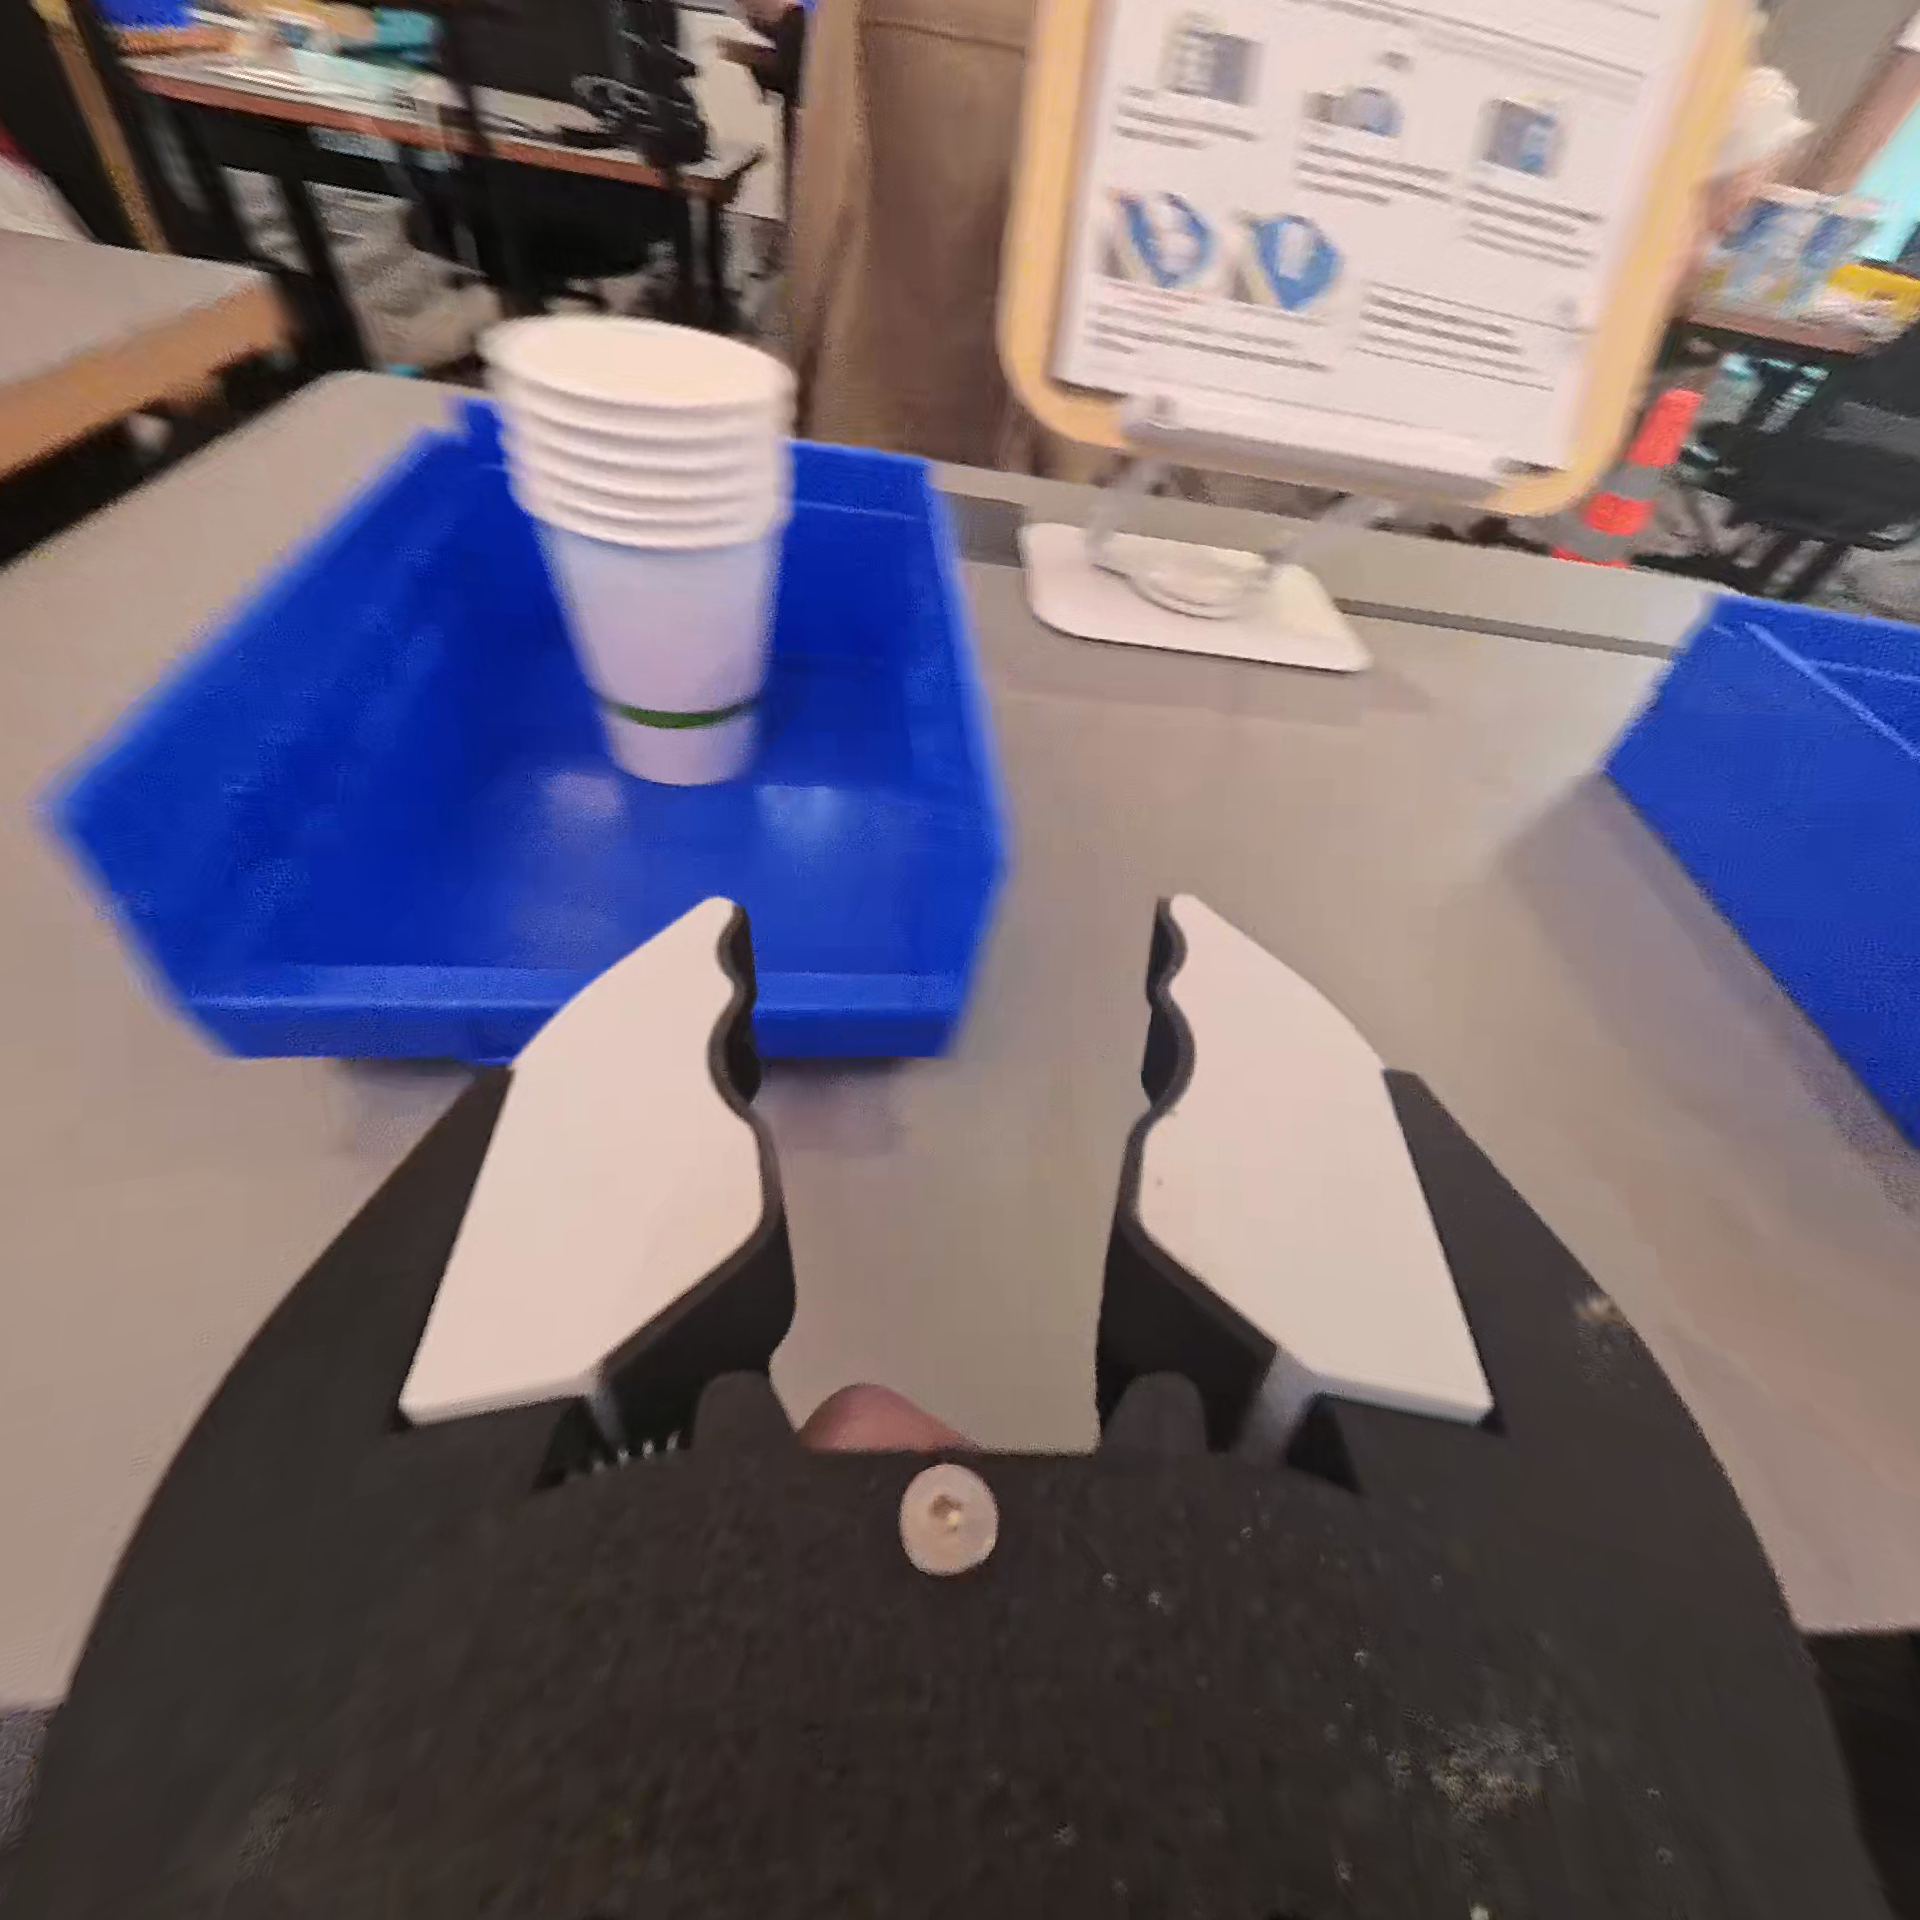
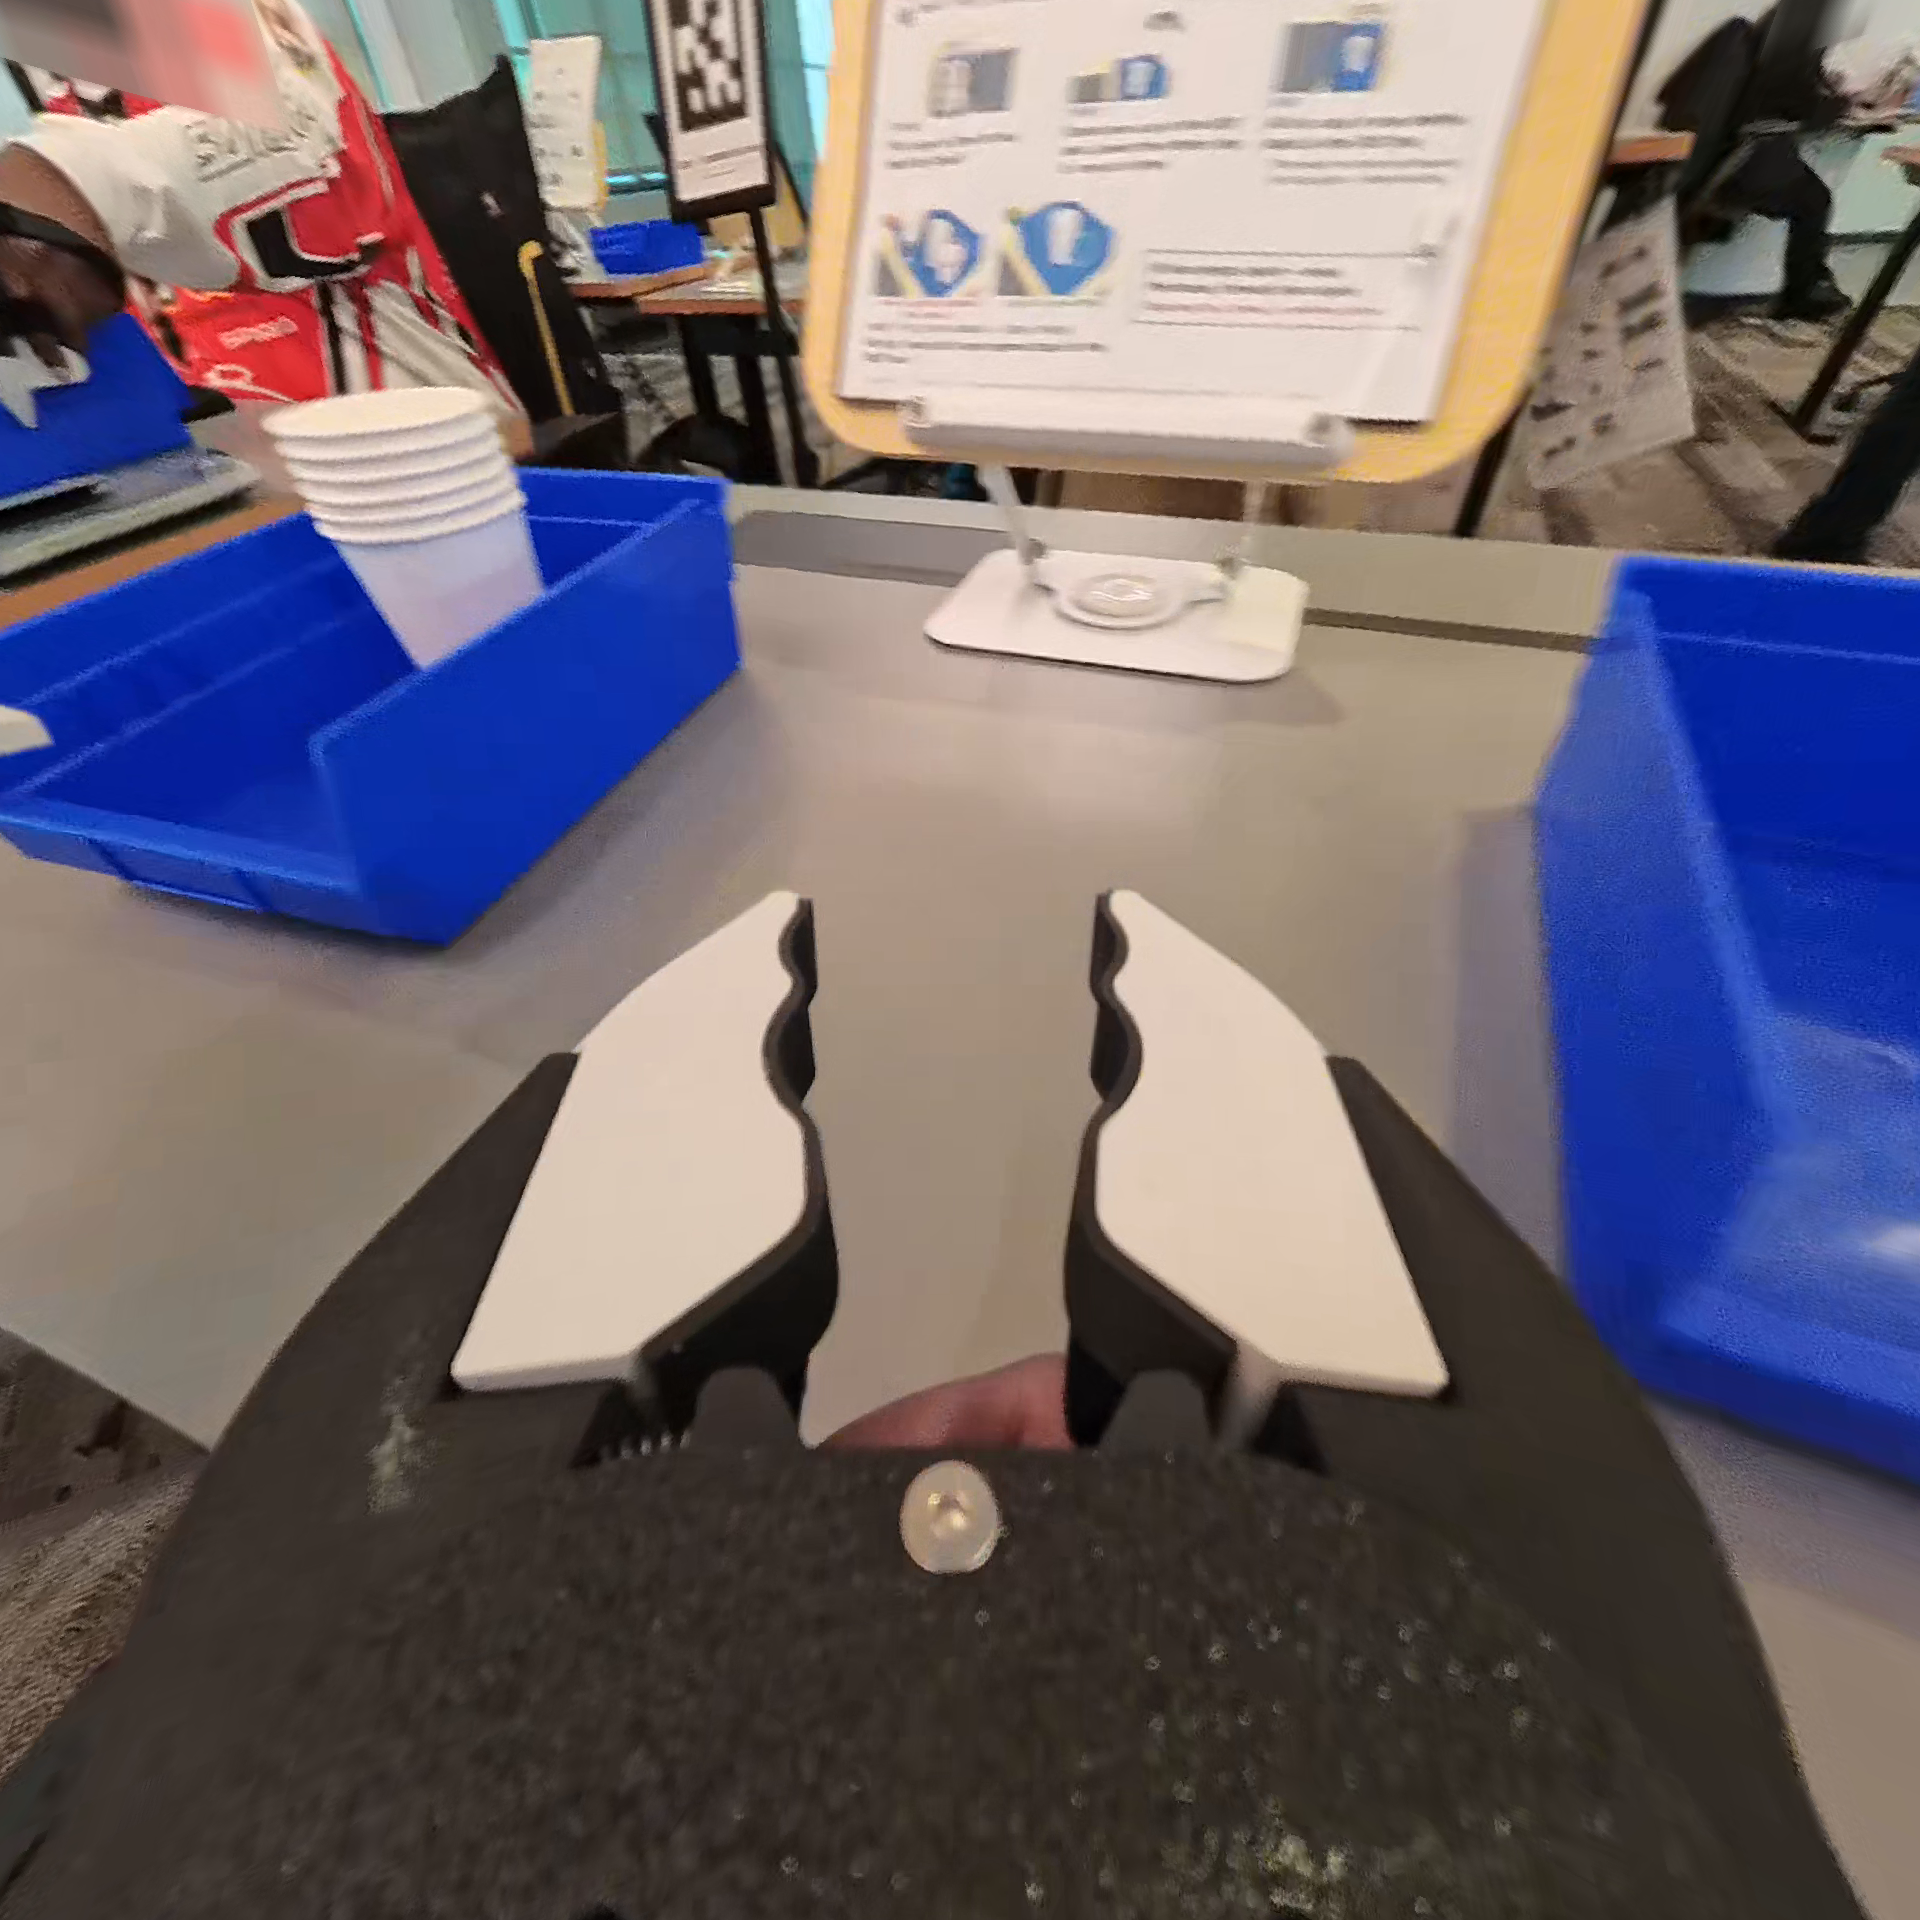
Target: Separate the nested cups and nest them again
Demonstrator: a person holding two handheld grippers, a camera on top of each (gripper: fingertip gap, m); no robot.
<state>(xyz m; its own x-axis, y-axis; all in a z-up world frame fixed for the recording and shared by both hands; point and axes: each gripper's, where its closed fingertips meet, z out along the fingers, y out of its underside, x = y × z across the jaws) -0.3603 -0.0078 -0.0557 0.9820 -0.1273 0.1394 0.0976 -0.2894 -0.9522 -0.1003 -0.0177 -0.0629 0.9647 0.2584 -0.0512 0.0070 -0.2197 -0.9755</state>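
Note:
A stack of several nested white paper cups (image 1: 649, 540) with a green band near the base stands upright in a blue bin (image 1: 312, 831) on the left of the grey table. The stack also shows in the right wrist view (image 2: 416, 509), in that same bin (image 2: 520, 769). My left gripper (image 1: 951, 920) is open and empty, above the table just in front of the bin's near wall. My right gripper (image 2: 951, 914) is open and empty over the middle of the table, well to the right of the cups.
A second blue bin (image 2: 1714, 987) stands at the right; it also shows in the left wrist view (image 1: 1787, 790). An instruction sheet on a white stand (image 2: 1122, 613) is at the table's back. A person in red and white (image 2: 291, 239) is behind the left bin.

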